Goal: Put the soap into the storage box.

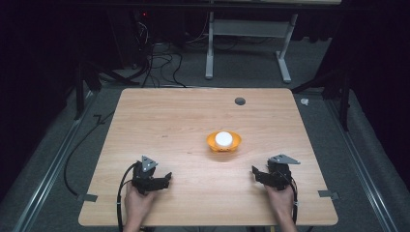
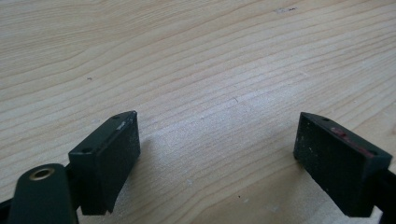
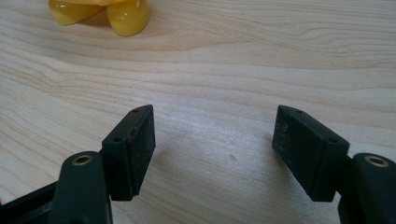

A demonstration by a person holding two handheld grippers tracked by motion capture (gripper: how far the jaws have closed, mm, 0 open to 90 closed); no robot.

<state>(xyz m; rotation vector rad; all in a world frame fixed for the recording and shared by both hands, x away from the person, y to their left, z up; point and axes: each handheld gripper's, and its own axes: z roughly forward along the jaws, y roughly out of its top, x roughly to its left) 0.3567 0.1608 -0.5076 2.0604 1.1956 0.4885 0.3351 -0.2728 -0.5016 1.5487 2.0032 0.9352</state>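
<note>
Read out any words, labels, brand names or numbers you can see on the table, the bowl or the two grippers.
None: there is no readable text.
The orange bowl and the white ball in it carry no lettering.
The wooden table is unmarked apart from a dark round hole.
The left gripper and right gripper show plain black jaws with no brand.

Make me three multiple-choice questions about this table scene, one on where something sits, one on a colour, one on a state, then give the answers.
1. Where is the bowl?
A. near the table's middle
B. at the far left corner
C. on the floor

2. What colour is the bowl?
A. blue
B. orange
C. green

3. How is the left tool?
A. shut on the bowl
B. open and holding nothing
C. shut on a cable

Answers: 1 A, the high view shows it roughly central. 2 B, its rim is orange around a white ball. 3 B, bare wood lies between its jaws.
</note>
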